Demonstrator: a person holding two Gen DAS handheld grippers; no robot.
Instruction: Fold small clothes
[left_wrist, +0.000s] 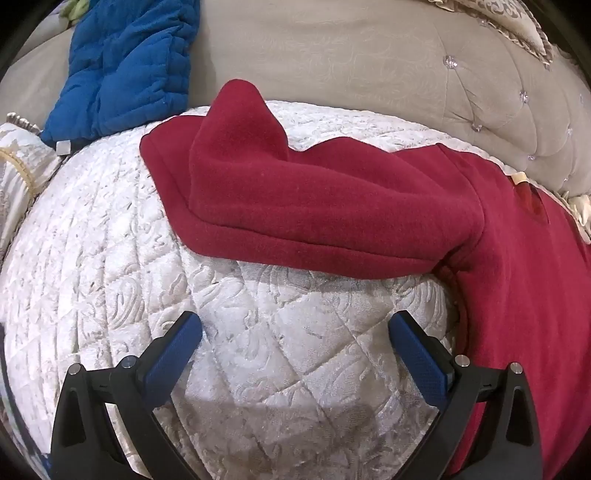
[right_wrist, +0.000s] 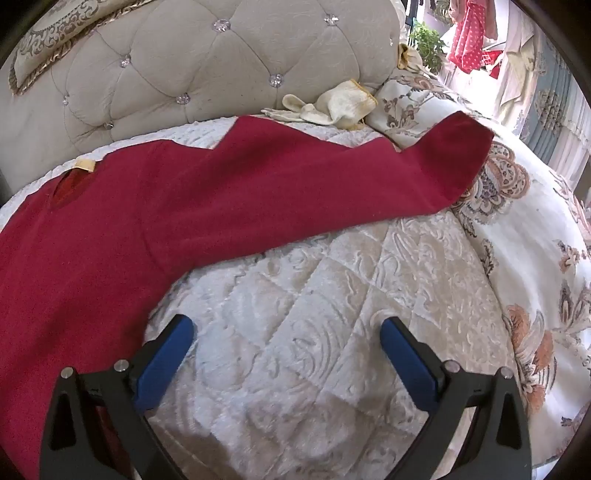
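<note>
Both your left claw (left_wrist: 295, 332) and right claw (right_wrist: 286, 334) hover wide, empty, near the red sweater (right_wrist: 147, 206): soft, light fleece; pinch each sleeve cuff.

Red sweater (right_wrist: 155, 221) flat on bed, sleeves out

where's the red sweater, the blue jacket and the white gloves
red sweater (left_wrist: 314, 206): left wrist view, middle of its sleeve
blue jacket (left_wrist: 125, 70): left wrist view, quilted middle
white gloves (right_wrist: 332, 105): right wrist view, cuff area
</note>
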